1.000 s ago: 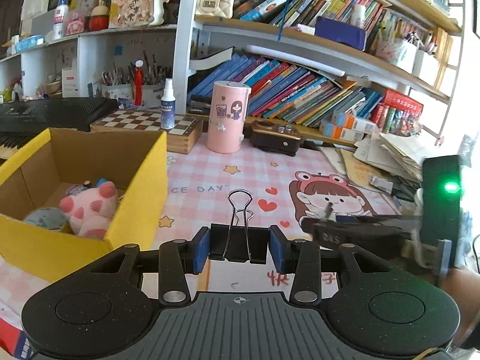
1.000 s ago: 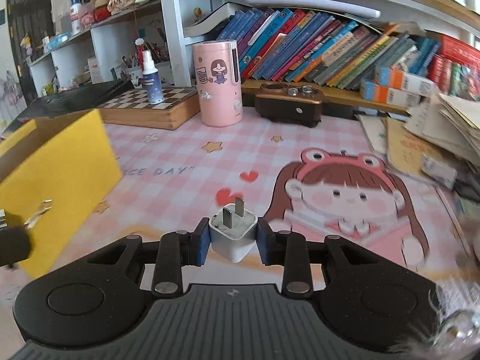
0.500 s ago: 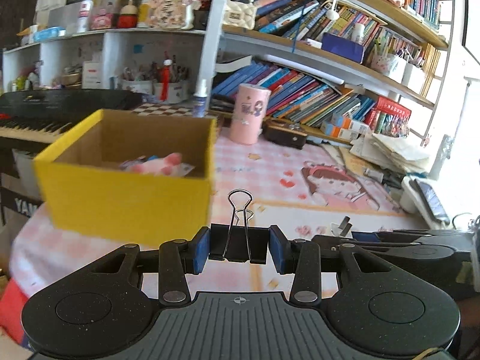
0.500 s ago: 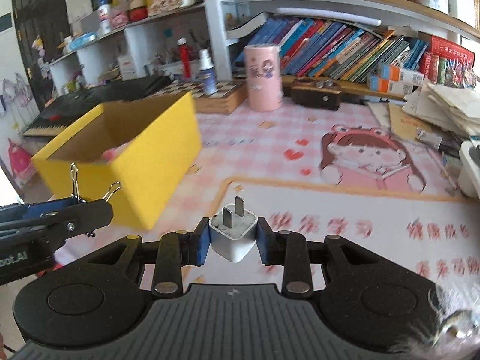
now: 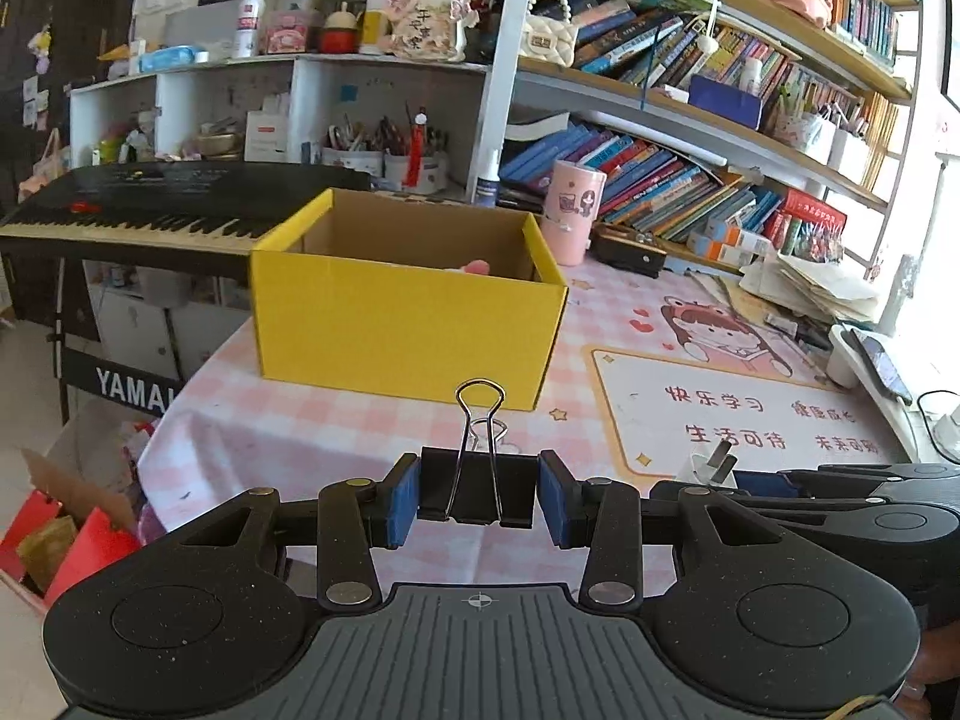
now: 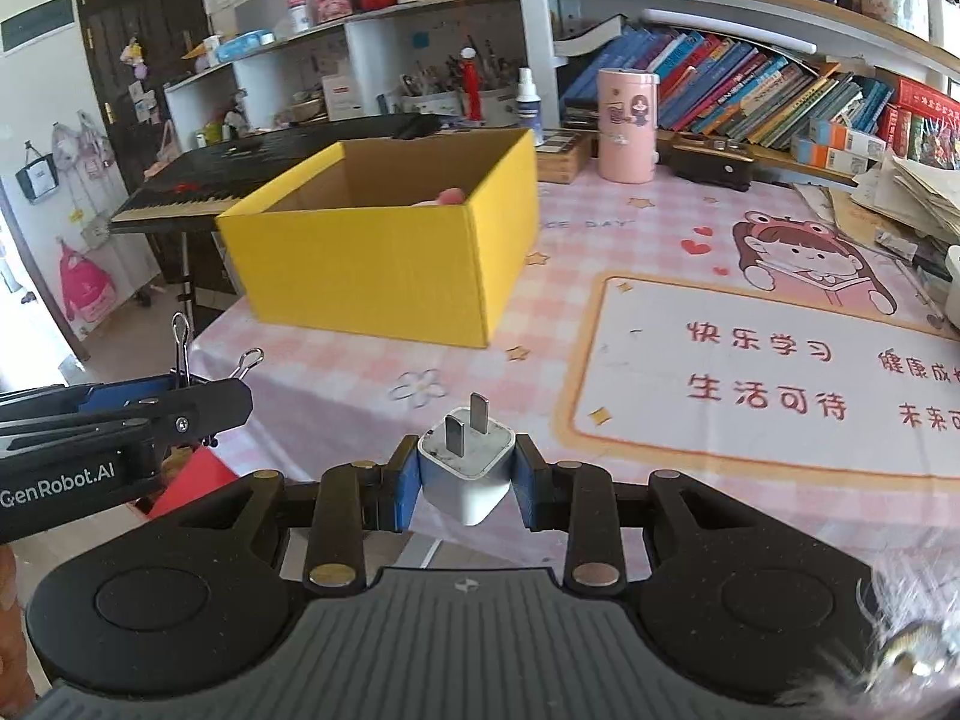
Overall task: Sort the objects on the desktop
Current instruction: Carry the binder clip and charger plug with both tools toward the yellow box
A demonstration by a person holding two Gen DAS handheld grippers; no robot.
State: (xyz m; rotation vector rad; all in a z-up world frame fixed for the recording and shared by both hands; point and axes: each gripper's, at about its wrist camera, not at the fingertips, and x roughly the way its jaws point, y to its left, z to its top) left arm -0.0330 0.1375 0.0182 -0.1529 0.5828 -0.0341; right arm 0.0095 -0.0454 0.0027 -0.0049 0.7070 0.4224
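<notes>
While both grippers tip a little downward over the near edge of the pink table (image 5: 336,438), each one holds something tight. The left gripper (image 5: 478,493) squeezes a black binder clip (image 5: 477,489) with its wire loops standing up. The right gripper (image 6: 465,475) squeezes a white charger plug (image 6: 467,468), prongs pointing up. They sit side by side, near each other. Ahead of both stands the open yellow box (image 6: 384,258) with something pink inside.

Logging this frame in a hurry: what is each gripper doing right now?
Left gripper: shut on a black metal binder clip with wire handles.
Right gripper: shut on a small white two-prong plug adapter.
</notes>
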